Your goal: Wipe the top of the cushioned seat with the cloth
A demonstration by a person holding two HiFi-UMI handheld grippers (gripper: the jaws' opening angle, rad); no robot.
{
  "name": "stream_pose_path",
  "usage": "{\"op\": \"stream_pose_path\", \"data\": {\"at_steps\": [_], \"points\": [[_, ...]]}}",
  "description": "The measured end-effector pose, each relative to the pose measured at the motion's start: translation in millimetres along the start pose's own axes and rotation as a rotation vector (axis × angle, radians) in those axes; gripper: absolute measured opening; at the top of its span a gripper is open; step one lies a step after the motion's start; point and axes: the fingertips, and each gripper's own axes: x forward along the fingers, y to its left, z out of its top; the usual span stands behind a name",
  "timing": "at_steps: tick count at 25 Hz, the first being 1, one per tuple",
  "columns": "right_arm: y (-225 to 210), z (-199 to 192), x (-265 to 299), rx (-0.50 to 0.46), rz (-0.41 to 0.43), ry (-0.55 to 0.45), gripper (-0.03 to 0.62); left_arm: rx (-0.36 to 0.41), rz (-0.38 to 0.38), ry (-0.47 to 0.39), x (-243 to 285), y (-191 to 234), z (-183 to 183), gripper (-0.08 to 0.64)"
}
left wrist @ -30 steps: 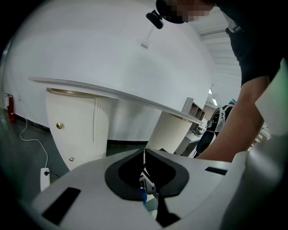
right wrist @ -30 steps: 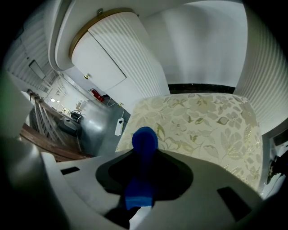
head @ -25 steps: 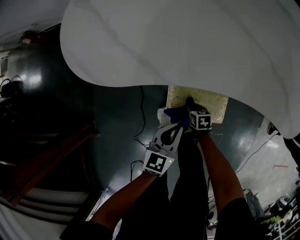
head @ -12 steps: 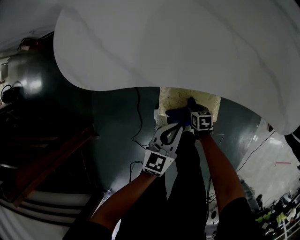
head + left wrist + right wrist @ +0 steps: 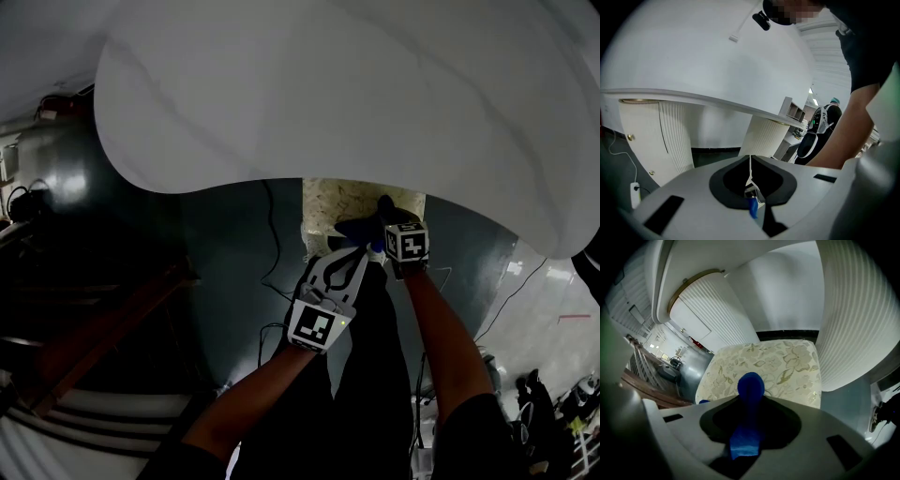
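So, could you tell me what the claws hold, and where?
The blue cloth: right claw pinches a bunched fold, left claw nips a thin edge.

Readable text: none, nothing legible turned up in any view.
Left gripper [image 5: 349, 255]: its cube carried a square black-and-white marker [image 5: 312, 327], a coded pattern with no letters or digits.
Right gripper [image 5: 381, 217]: same story, its cube's black-and-white square pattern [image 5: 408, 243] spelled nothing.

Cushioned seat [image 5: 349, 199]: far end hidden under white tabletop [image 5: 328, 94].
Cloth [image 5: 356, 228]: partly covered by right gripper [image 5: 384, 220] in head view.
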Motion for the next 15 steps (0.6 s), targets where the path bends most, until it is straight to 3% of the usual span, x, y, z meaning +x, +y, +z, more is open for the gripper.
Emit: {"op": "stream_pose_path", "data": {"at_steps": [6, 15], "points": [[-27.7, -2.3, -16.7, 0.002, -0.017, 0.001, 0.129, -0.035, -0.020, -0.044, 17.2, -23.5, 4.8, 0.021], [-68.8, -10.2, -37.1, 0.012, -0.047, -0.004, 0.130, 0.001, -0.055, -0.028, 38.0, -52.8, 15.8, 0.021]]}}
